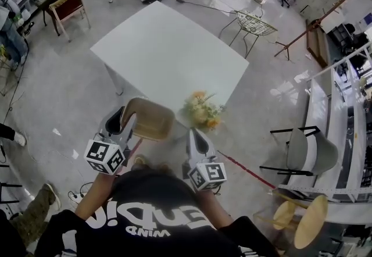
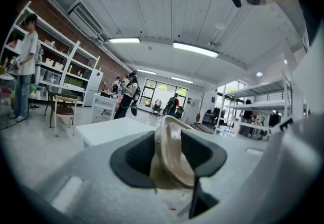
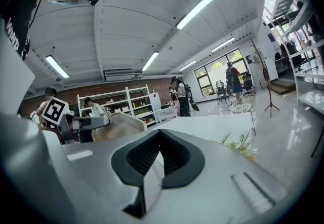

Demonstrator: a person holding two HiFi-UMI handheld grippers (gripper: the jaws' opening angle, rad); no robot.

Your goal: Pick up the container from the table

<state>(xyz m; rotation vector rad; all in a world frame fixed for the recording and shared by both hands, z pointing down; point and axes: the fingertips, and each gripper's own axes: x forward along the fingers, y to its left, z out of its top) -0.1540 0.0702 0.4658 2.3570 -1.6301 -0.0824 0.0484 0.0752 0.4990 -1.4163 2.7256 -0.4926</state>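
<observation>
The beige plastic container (image 1: 148, 117) hangs in the air off the near edge of the white table (image 1: 168, 52), tilted on its side. My left gripper (image 1: 121, 123) is shut on its rim; in the left gripper view the container's edge (image 2: 174, 154) sits pinched between the dark pads. My right gripper (image 1: 196, 141) is to the right of the container, apart from it. It is shut, with nothing between its pads (image 3: 144, 157). From the right gripper view, the container (image 3: 119, 125) and the left gripper (image 3: 76, 122) show at the left.
A bunch of yellow and green flowers (image 1: 202, 110) lies at the table's near right corner. A wire chair (image 1: 254, 24) stands beyond the table, a grey chair (image 1: 308, 151) and wooden stools (image 1: 305, 218) at the right. A red chair (image 1: 67, 9) and shelves are far left. People stand around.
</observation>
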